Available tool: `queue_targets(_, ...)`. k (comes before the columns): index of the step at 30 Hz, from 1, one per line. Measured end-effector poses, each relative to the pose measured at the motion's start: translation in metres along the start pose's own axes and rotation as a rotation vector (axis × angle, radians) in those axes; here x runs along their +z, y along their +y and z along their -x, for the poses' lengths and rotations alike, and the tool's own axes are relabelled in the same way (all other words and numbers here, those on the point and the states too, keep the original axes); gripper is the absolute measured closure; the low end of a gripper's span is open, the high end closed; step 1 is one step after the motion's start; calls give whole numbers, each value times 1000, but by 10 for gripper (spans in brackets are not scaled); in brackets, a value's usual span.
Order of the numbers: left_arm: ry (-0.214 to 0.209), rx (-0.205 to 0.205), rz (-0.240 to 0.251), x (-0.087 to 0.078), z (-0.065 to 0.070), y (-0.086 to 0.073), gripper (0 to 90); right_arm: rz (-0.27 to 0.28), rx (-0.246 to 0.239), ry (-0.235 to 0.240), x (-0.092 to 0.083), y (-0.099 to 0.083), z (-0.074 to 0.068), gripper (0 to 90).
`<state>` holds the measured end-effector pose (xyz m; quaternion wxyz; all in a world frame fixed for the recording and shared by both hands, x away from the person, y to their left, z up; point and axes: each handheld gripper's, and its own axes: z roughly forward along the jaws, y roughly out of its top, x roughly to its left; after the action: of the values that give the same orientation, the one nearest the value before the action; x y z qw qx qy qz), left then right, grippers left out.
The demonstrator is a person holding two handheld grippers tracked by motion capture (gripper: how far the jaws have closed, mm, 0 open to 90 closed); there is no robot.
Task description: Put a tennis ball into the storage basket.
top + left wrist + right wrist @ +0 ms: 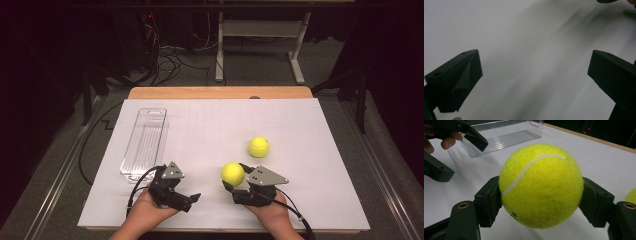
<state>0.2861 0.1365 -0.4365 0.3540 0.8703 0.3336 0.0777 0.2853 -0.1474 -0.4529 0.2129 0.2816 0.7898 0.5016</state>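
The right tongs (234,179) are clamped on a fuzzy yellow tennis ball (232,173) just above the white surface (300,200). A second yellow tennis ball (258,146) lies at its two o'clock. The left tongs (192,198) stand apart, empty, with a clear plastic tray (145,142) at their eleven o'clock.

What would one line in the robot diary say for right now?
right gripper: shut on tennis ball | left gripper: open, nothing between jaws | second tennis ball: on table | clear tray: empty, far left
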Motion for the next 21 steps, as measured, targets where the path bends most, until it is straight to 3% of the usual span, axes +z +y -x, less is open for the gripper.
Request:
queue_targets(13,3,4,-5,1,0,0,5,6,-26,41,5,2,-11,277)
queue_targets(21,-12,-2,0,1,0,1,5,1,-33,35,4,1,-12,276)
